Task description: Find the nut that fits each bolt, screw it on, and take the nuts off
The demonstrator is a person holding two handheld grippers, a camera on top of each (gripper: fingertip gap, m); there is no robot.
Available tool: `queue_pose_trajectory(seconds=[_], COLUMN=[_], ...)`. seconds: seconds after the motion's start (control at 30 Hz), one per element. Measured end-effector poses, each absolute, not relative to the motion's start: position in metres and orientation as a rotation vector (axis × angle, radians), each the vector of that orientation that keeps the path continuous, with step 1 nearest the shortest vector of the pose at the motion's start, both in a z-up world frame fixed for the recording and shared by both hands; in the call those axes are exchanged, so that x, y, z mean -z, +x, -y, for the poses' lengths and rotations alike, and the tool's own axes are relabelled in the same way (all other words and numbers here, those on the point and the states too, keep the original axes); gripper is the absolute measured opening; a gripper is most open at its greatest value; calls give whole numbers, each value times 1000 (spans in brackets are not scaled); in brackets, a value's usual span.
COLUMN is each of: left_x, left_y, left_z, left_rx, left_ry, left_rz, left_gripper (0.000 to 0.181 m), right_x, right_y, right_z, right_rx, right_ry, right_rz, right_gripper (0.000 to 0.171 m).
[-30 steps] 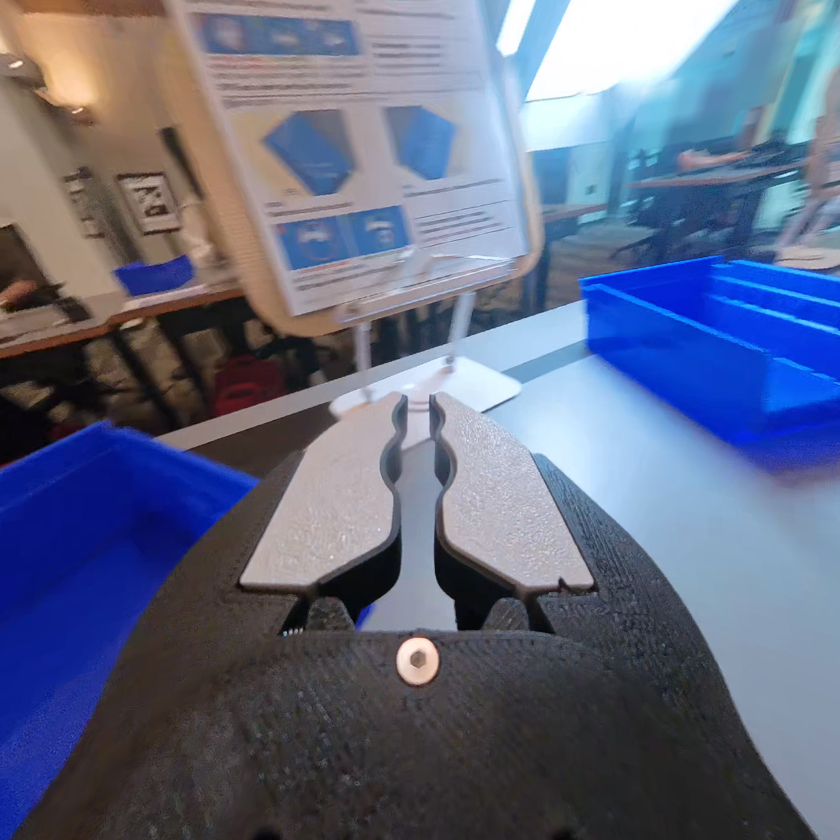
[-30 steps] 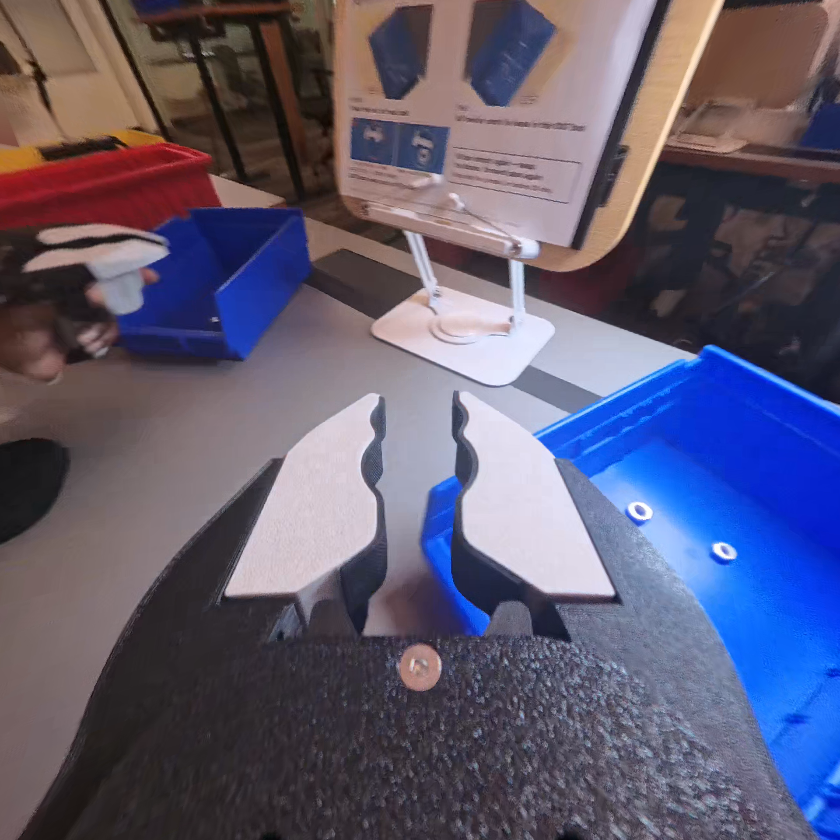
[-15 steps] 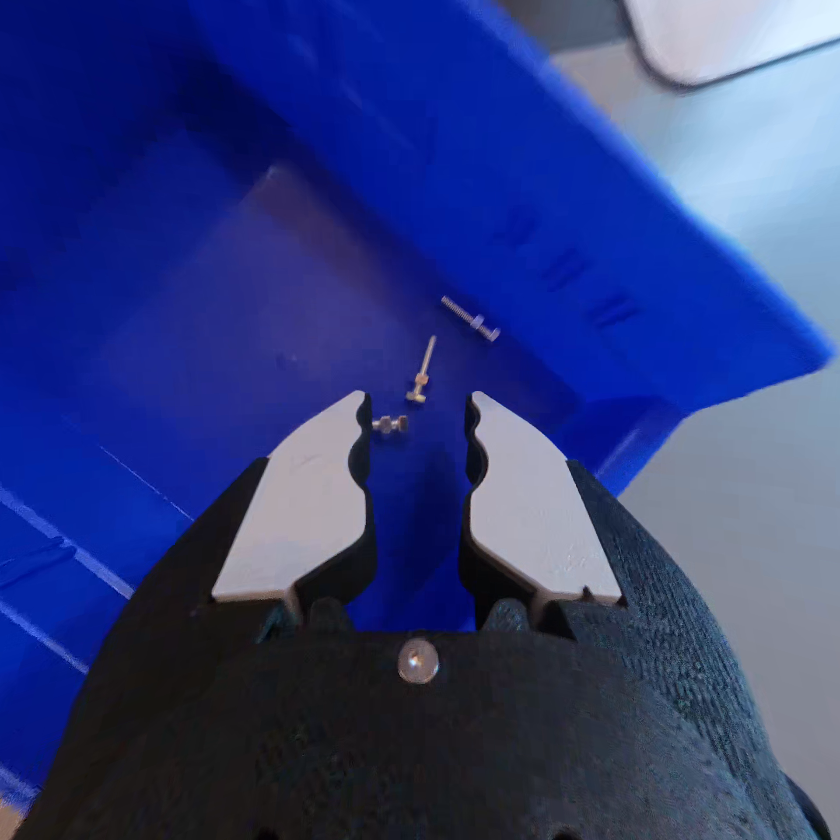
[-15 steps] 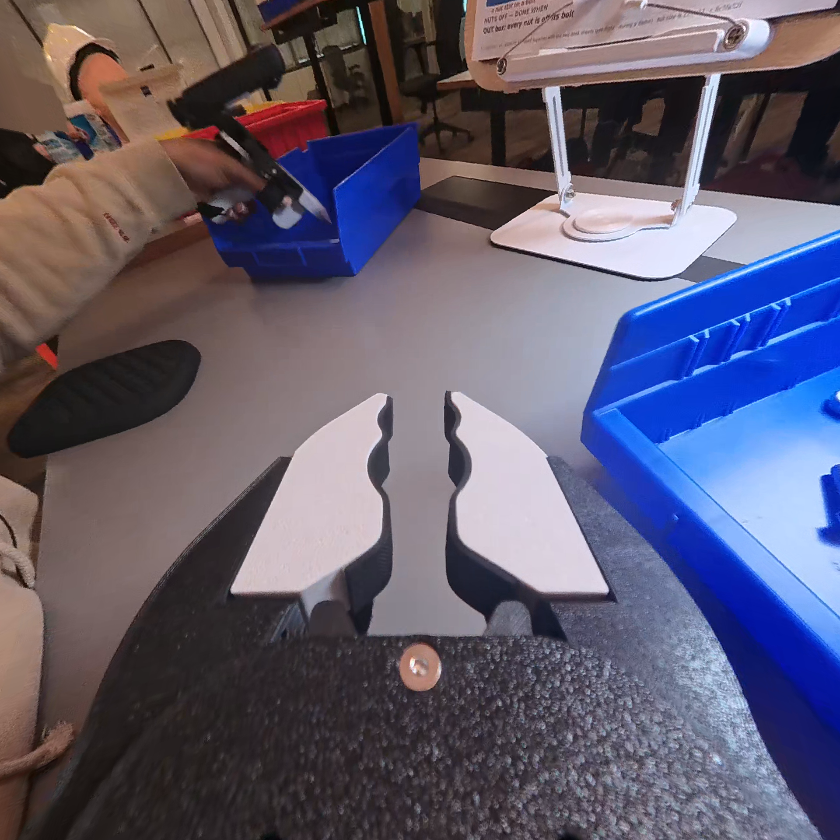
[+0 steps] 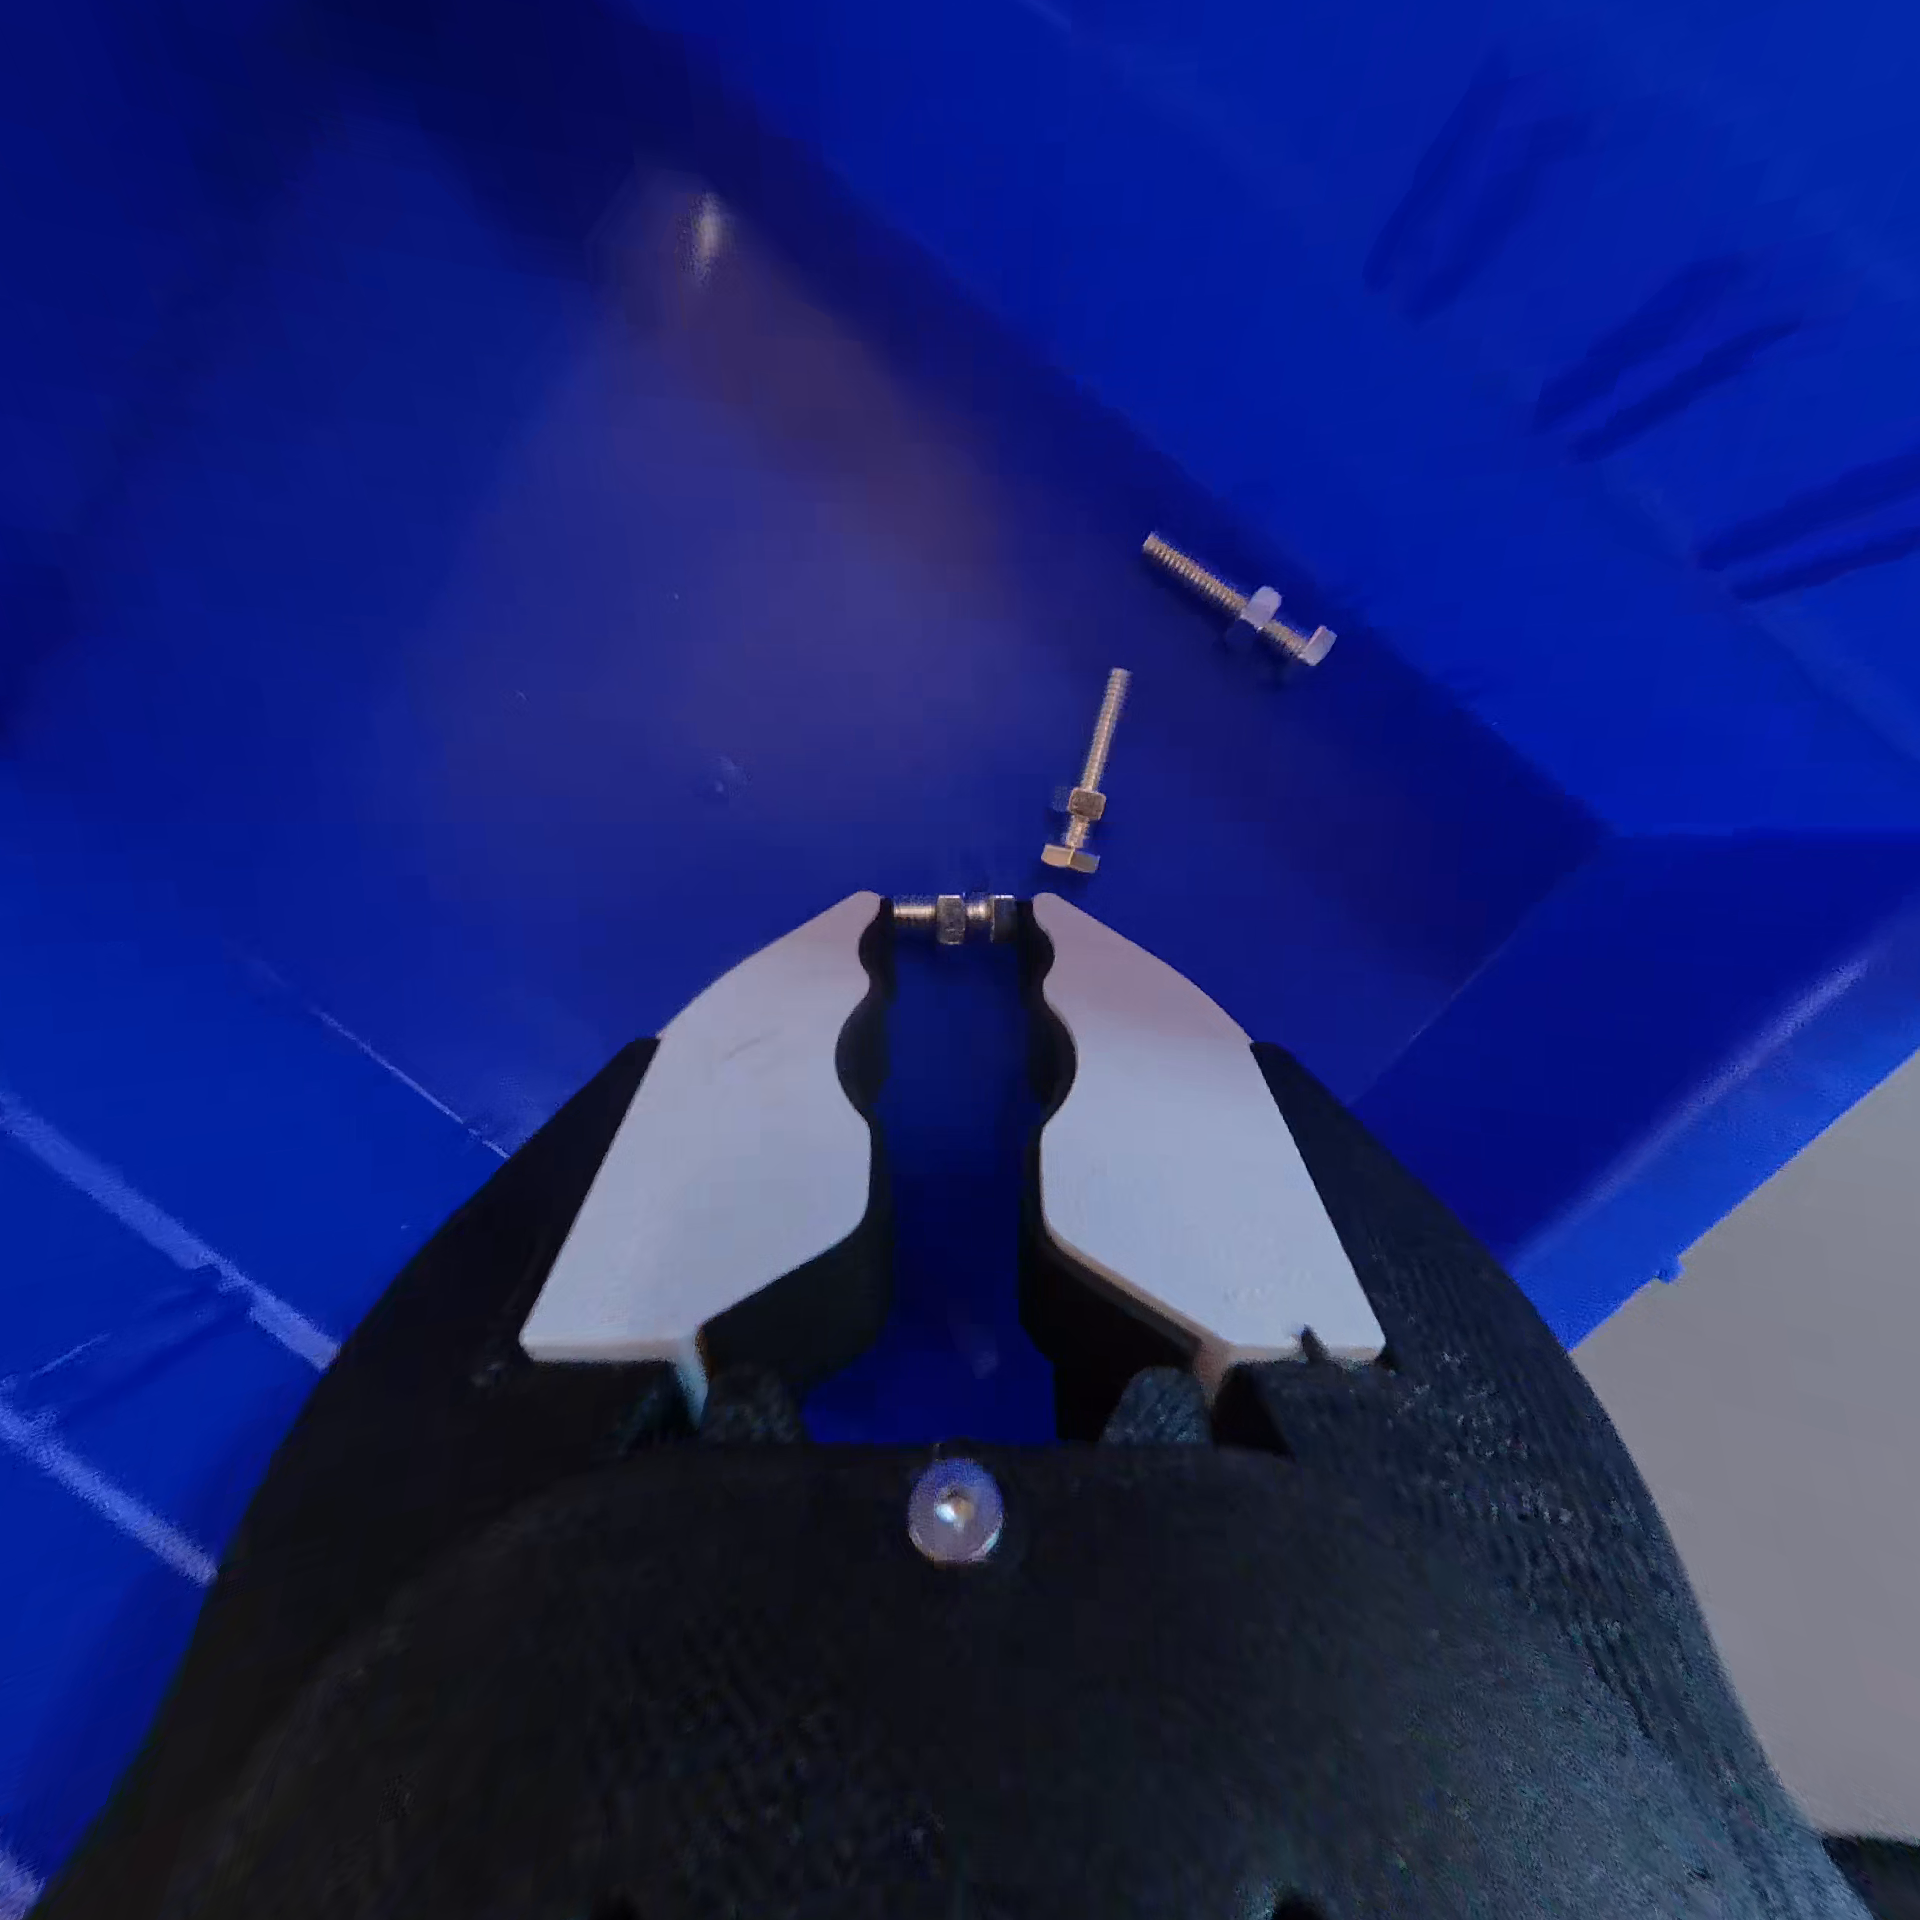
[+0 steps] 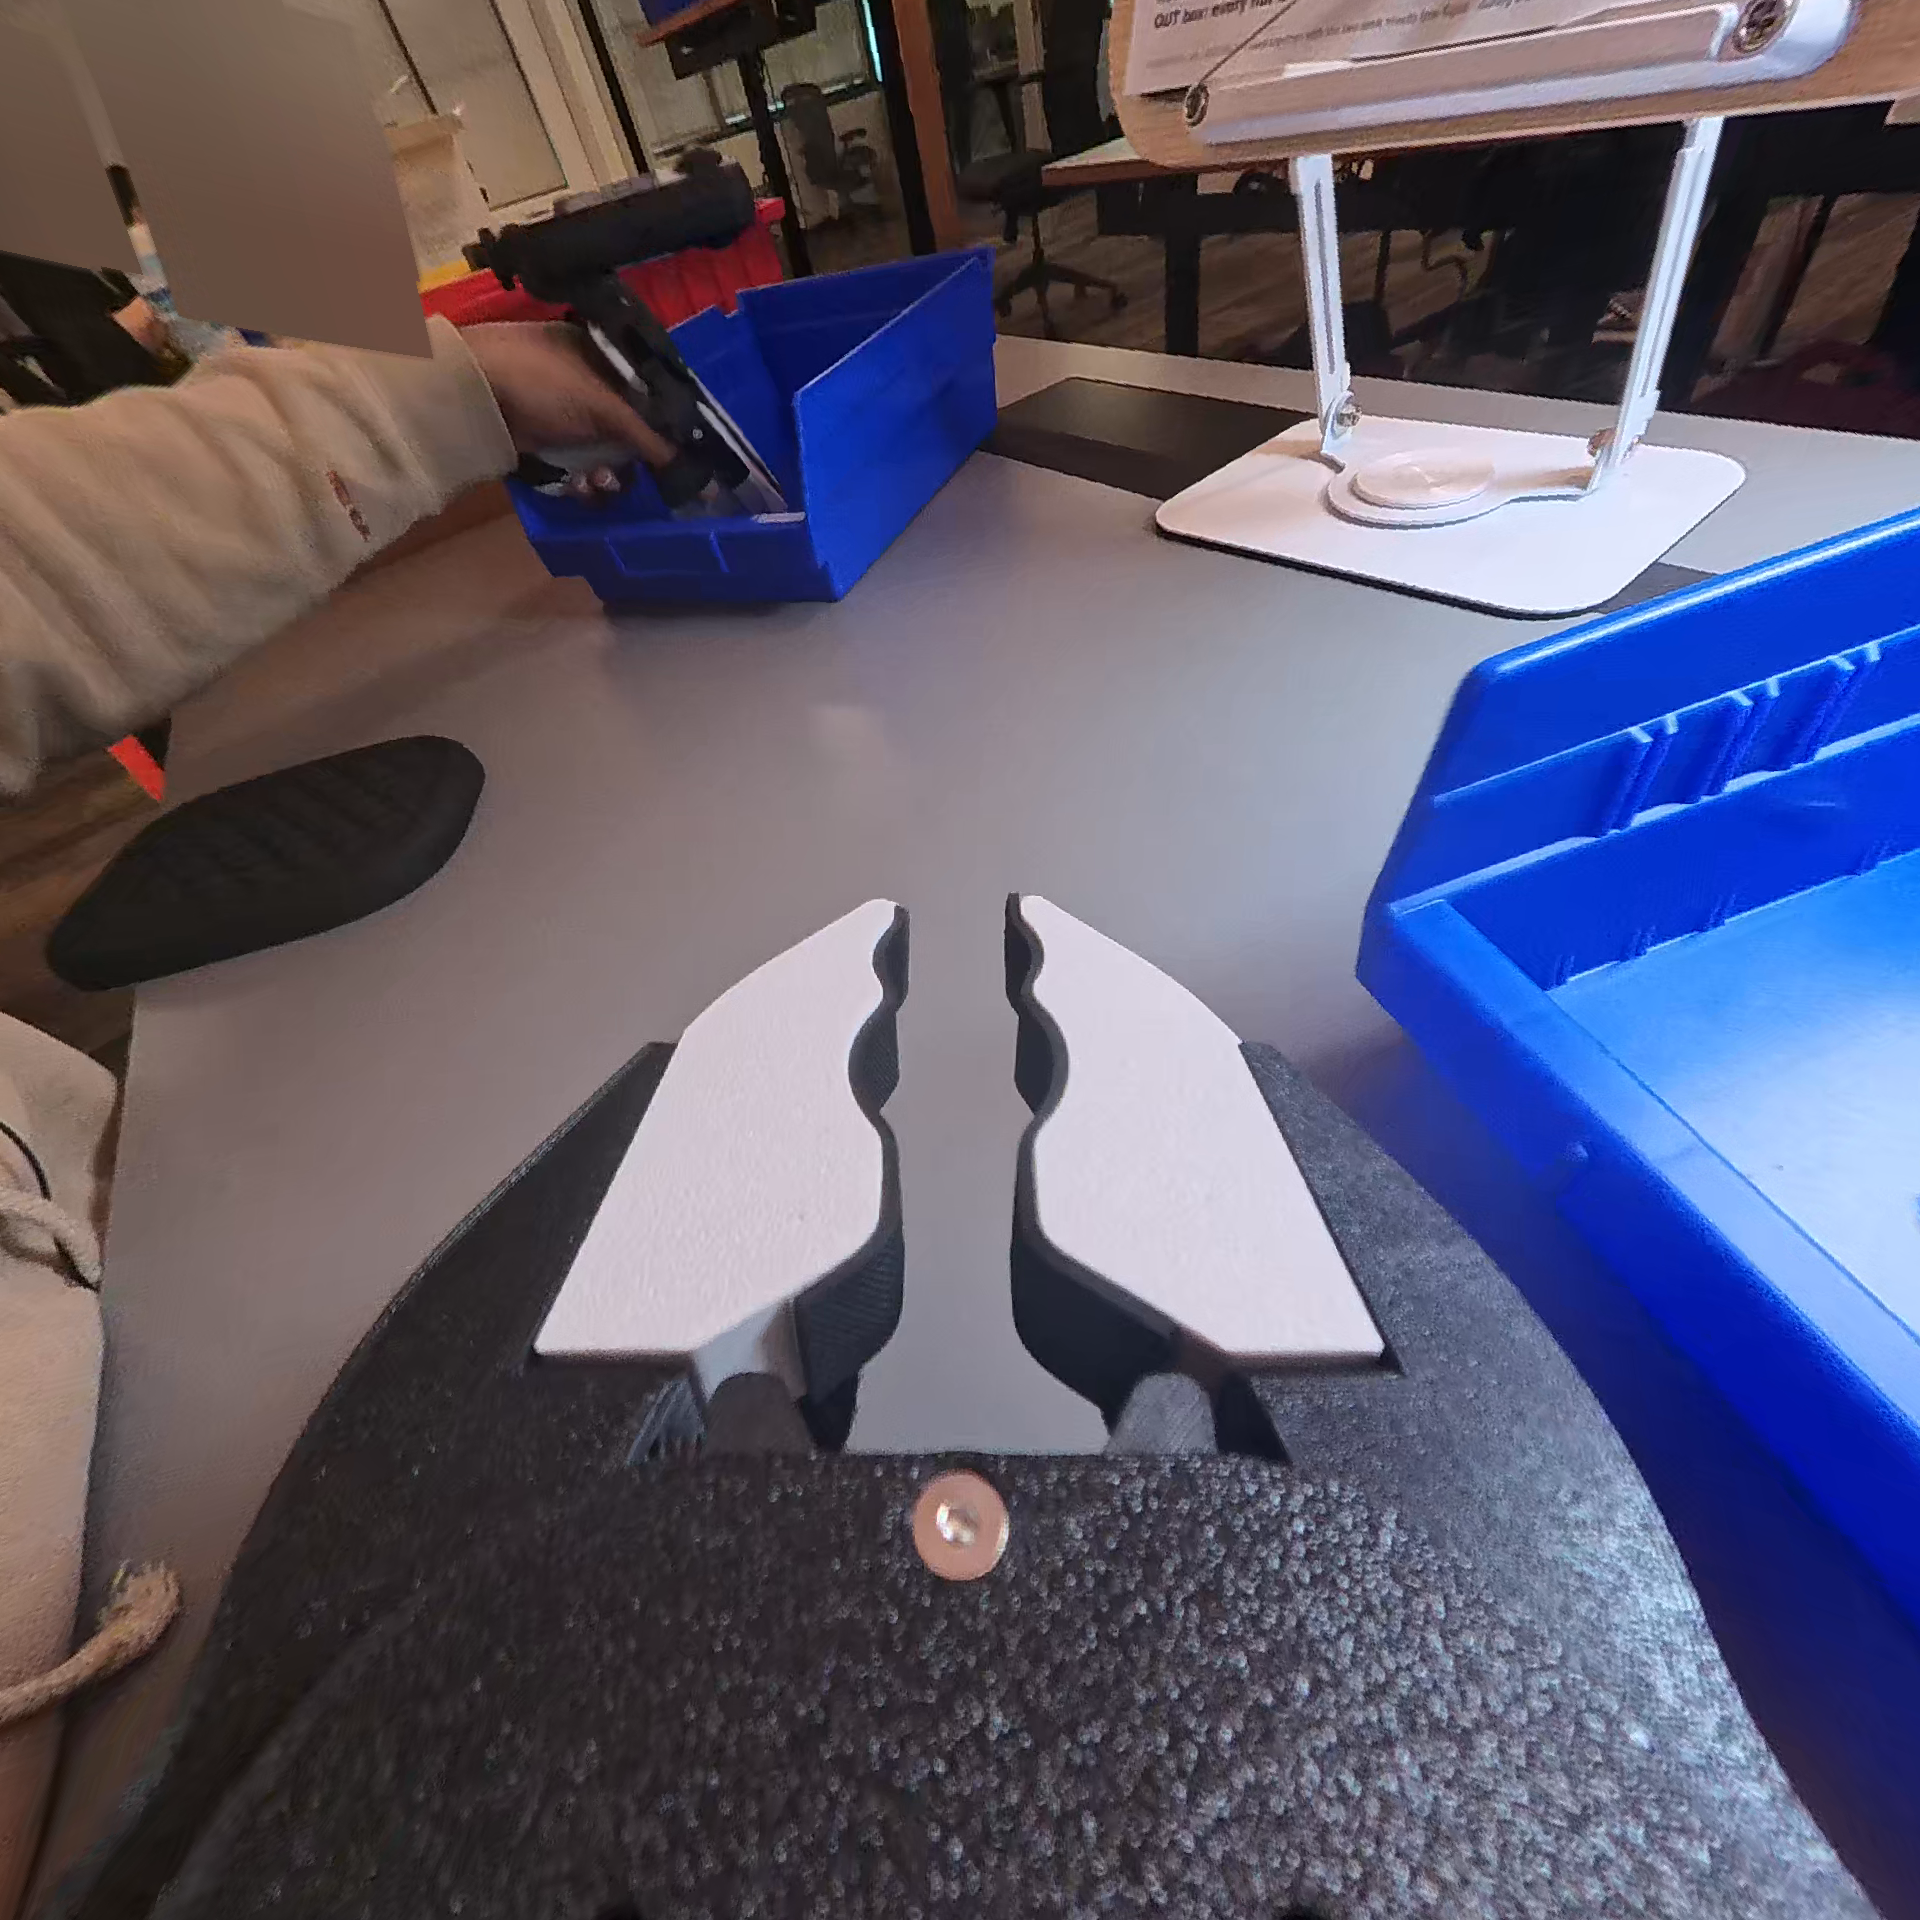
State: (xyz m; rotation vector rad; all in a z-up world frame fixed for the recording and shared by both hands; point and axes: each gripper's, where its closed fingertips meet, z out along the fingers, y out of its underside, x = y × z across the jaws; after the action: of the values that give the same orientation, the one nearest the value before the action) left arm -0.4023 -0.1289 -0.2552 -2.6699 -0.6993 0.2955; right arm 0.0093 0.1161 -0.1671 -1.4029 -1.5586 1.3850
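Note:
In the left wrist view, my left gripper [image 5: 958, 914] is down inside a blue bin [image 5: 520, 623]. Its fingertips are closed end to end on a short bolt [image 5: 951, 921] with a nut on it. Two longer bolts, each with a nut threaded on, lie on the bin floor just beyond: one [image 5: 1089, 774] close ahead, one [image 5: 1231, 603] by the right wall. In the right wrist view, my right gripper [image 6: 956, 914] is slightly open and empty, above the grey table [image 6: 935, 727]. The left gripper [image 6: 665, 416] also shows there, reaching into the far bin [image 6: 883, 416].
A second blue bin [image 6: 1558, 1039] sits at the right gripper's right. A white stand [image 6: 1455, 499] with a board is at the back. A black pad [image 6: 260, 862] lies at the table's left edge. A person's sleeve [image 6: 208, 520] reaches across the left.
The left gripper swung from the table view down into the blue bin and closed its fingertips on the short bolt. The right gripper lowered, drew back from its bin and narrowed a little.

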Motion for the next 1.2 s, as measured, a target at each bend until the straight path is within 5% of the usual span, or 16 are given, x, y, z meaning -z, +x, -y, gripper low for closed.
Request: queue_pose_trajectory(seconds=[0.03, 0.17, 0.37, 0.73, 0.93, 1.07, 1.2], left_x=[249, 183, 105, 102, 116, 117, 103], left_y=[-401, -373, -232, -51, -35, -29, -16], left_z=[126, 99, 47, -19, -21, -18, -4], left_rx=[-354, -659, -891, -914, -929, -701, -18], left_ry=[-2640, -2325, -1861, -1449, -1405, -1440, -1504], left_rz=[646, 324, -229, -779, -870, -831, -629], left_gripper=[24, 24, 23, 22, 22, 28, 38], right_x=[168, 169, 160, 105, 121, 121, 110], right_y=[9, 8, -13, -49, -43, -40, -31], right_z=[-115, -105, -79, -20, -6, -5, -3], right_rx=[-1382, -1392, -1466, -1681, -1772, -1750, -1744], right_ry=[-1398, -1369, -1350, -1216, -1207, -1110, -906], right_rz=[1564, 1589, 1632, 1671, 1756, 1772, 1748], right_gripper=[17, 17, 21, 32, 16, 16, 16])
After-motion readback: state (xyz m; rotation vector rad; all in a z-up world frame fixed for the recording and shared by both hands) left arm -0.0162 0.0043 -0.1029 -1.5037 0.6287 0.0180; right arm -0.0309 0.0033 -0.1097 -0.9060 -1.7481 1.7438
